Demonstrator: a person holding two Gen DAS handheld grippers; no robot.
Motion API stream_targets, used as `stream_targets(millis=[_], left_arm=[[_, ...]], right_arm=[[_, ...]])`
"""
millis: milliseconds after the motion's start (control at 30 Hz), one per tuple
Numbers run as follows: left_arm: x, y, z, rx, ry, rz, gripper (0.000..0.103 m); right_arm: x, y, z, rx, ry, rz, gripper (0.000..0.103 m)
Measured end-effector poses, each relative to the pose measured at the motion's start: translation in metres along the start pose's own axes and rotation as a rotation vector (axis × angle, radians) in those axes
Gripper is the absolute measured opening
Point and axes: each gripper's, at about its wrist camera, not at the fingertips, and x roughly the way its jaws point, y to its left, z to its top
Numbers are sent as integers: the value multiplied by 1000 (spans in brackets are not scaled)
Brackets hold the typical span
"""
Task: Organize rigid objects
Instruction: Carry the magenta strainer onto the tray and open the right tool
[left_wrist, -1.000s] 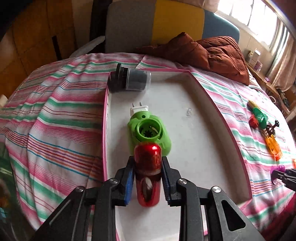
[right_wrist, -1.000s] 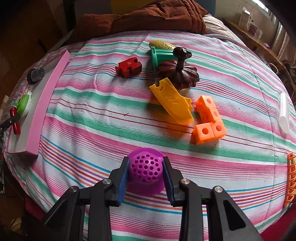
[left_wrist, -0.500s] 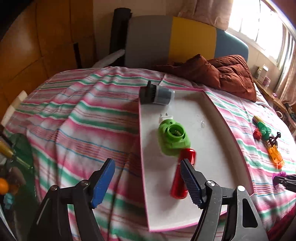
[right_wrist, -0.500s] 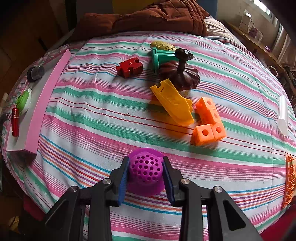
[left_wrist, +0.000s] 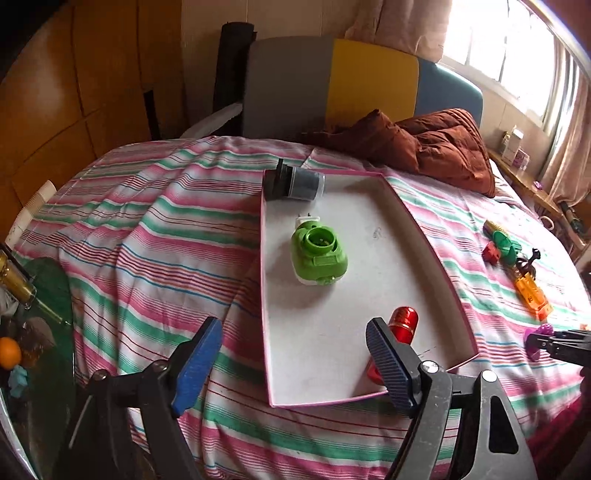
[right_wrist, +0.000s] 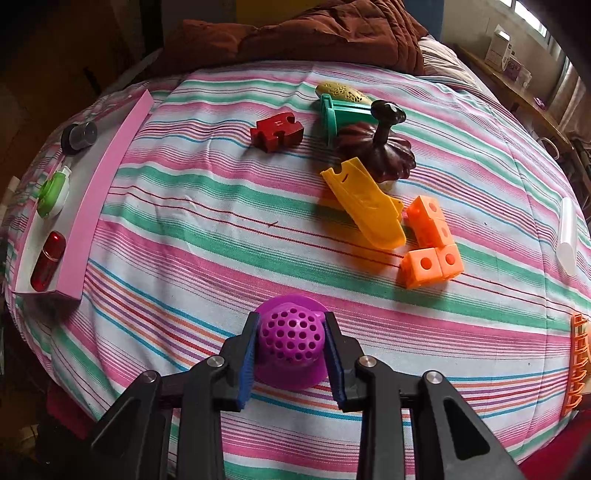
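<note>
Squeezing a purple strainer cup (right_wrist: 291, 341), the right tongs (right_wrist: 290, 354) have their blue pads pressed on its sides, and it sits on the striped bed (right_wrist: 207, 236). The left tongs (left_wrist: 295, 360) are wide apart and opening more, with nothing between them. Just past them is the pink-edged tray (left_wrist: 436, 258). Three things already lie in it: a red capsule (left_wrist: 403, 321) near the front, a green plug-in gadget (left_wrist: 318, 254) in the middle, and a dark jar (left_wrist: 295, 182) on its side at the back. So that part looks done. Lots is left on the bed: a red puzzle piece (right_wrist: 277, 131), a teal piece (right_wrist: 341, 114), a dark brown lid (right_wrist: 384, 147), a yellow boat (right_wrist: 364, 203) and orange cubes (right_wrist: 430, 243). I think the purple cup goes in the tray next.
</note>
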Motion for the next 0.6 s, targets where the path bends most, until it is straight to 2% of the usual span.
stream_targets(millis=[200, 433, 600], left_arm=[[-7, -3, 1, 13, -15, 8, 83], [-10, 7, -2, -12, -16, 15, 83], [-15, 14, -2, -20, -29, 23, 83]], right_arm=[[-18, 27, 18, 27, -92, 96, 32], [-42, 100, 43, -90, -191, 227, 32], [-46, 149, 54, -166, -214, 272, 32]])
